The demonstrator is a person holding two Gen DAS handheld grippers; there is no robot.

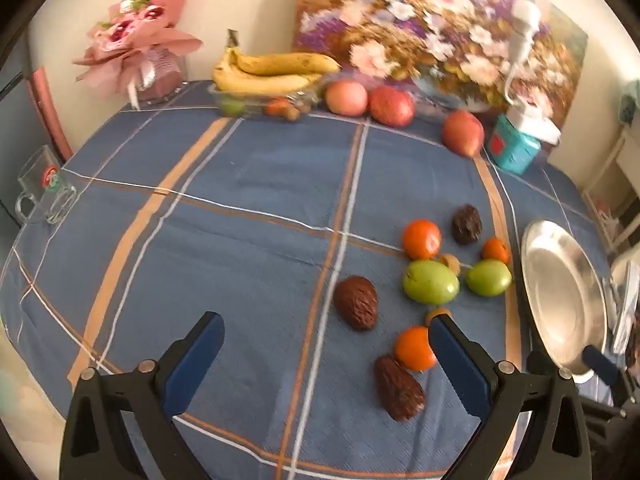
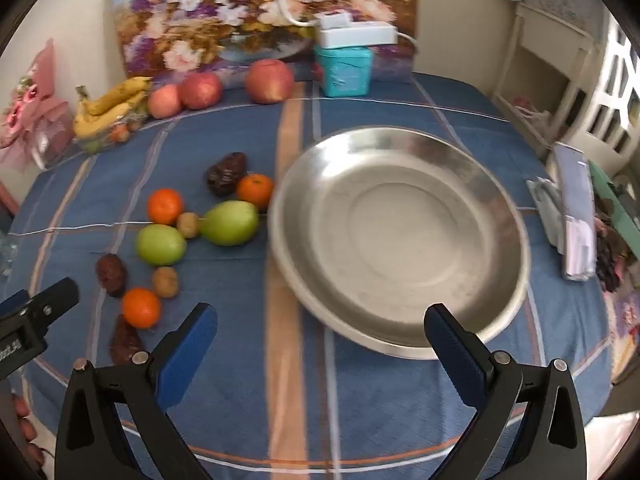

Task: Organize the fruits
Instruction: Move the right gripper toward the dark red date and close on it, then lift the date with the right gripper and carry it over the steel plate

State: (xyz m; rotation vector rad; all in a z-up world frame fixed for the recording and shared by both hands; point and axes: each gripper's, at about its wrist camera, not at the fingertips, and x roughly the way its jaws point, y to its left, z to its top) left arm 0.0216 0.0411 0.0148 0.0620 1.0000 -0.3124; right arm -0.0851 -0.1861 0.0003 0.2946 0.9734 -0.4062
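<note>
Small fruits lie loose on the blue plaid tablecloth (image 1: pixel 248 240): three oranges (image 1: pixel 421 239), two green fruits (image 1: pixel 430 282), three dark wrinkled dried fruits (image 1: pixel 356 302) and small brown nuts (image 2: pixel 165 281). An empty steel plate (image 2: pixel 400 240) sits to their right, also in the left wrist view (image 1: pixel 560 292). My left gripper (image 1: pixel 326 354) is open and empty, just above the table near an orange (image 1: pixel 414 348) and a dried fruit (image 1: pixel 398 388). My right gripper (image 2: pixel 320 344) is open and empty at the plate's near rim.
At the back stand three red apples (image 1: pixel 390 106), a clear tray (image 1: pixel 256 104) with bananas (image 1: pixel 276 70), a teal box (image 1: pixel 514 148), a flower painting (image 1: pixel 440 28) and a pink bouquet (image 1: pixel 140 40). A glass mug (image 1: pixel 44 190) sits at the left edge. Packets (image 2: pixel 576 216) lie right of the plate.
</note>
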